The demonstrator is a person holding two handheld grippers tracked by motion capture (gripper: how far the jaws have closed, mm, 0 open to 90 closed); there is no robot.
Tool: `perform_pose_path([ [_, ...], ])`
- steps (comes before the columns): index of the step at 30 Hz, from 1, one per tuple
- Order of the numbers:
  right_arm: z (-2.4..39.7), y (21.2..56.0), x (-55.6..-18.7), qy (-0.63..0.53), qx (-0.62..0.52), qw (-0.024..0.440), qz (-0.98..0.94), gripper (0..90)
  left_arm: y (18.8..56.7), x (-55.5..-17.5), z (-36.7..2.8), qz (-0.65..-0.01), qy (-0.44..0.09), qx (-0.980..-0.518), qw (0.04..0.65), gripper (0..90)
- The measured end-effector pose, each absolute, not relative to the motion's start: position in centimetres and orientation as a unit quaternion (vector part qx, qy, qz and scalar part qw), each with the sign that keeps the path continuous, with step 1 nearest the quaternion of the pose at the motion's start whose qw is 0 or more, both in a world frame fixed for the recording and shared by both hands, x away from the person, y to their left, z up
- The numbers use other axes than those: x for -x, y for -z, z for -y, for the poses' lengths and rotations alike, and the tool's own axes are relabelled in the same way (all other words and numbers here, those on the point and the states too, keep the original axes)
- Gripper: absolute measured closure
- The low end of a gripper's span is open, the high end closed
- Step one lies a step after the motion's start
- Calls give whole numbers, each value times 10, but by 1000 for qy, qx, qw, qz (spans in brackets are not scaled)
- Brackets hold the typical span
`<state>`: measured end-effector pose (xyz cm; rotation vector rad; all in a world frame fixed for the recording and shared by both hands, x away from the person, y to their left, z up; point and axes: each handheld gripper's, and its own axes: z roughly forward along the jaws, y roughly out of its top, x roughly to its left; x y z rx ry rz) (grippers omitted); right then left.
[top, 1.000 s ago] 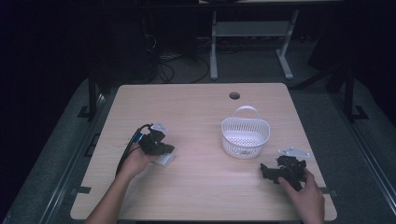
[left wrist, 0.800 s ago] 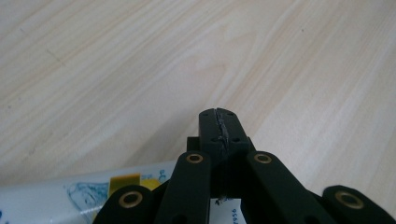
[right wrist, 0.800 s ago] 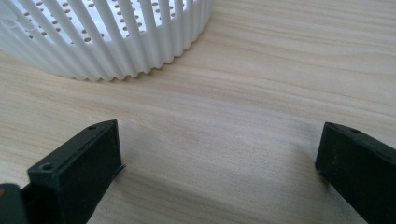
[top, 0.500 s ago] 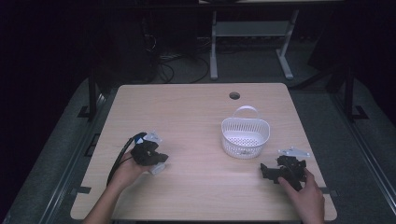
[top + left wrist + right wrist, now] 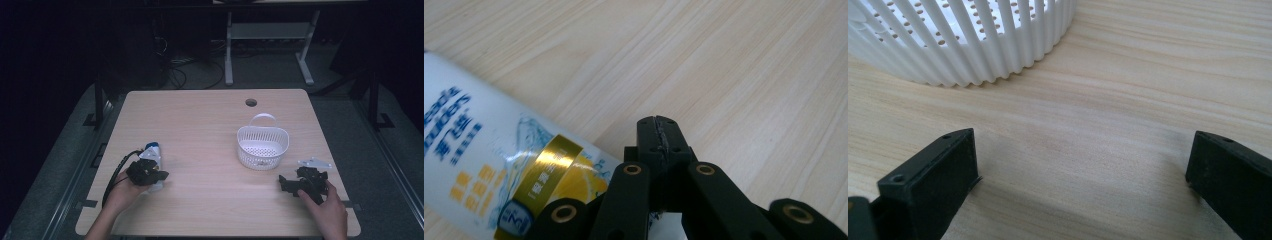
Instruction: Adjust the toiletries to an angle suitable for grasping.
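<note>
High view shows the left gripper (image 5: 159, 176) low over the table (image 5: 200, 130) near its left front corner, held by a hand (image 5: 120, 192) whose forearm comes in from the bottom edge. Its jaws are pressed together with nothing between them, as the left gripper view (image 5: 659, 132) shows clearly. The bottle (image 5: 152, 159), white with a blue cap, lies on its side on the table just beside this gripper; in the left gripper view the bottle (image 5: 479, 170) lies at the left of the closed jaws, and whether they touch it cannot be told.

The right gripper (image 5: 286, 184) rests near the right front edge, its jaws spread wide and empty over bare wood (image 5: 1083, 165). The basket (image 5: 262, 145) stands just beyond it, near but apart.

Compared with one second ago, the left hand and the bottle are now further left, toward the table edge. The right hand and the basket keep the same place.

The table is light wood with a round hole (image 5: 251, 102) near the back. The room around is dark, with cables (image 5: 180, 75) on the floor behind.
</note>
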<state>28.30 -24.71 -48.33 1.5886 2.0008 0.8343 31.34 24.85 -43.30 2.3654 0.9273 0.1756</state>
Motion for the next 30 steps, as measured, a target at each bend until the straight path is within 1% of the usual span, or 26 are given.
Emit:
perform_pose_path([
  [14,247,483,-283,-303,-576,225,-725,0,431,-302,-277,-374,-90,-877,289,900],
  [19,247,483,-283,-302,-576,225,-725,0,430,-300,-293,-392,-99,-867,291,900],
  [26,247,483,-283,-303,-576,225,-725,0,429,-298,-302,-401,-108,-863,287,900],
  [30,247,483,-283,-303,-576,225,-725,0,426,-297,-304,-406,-103,-856,305,900],
])
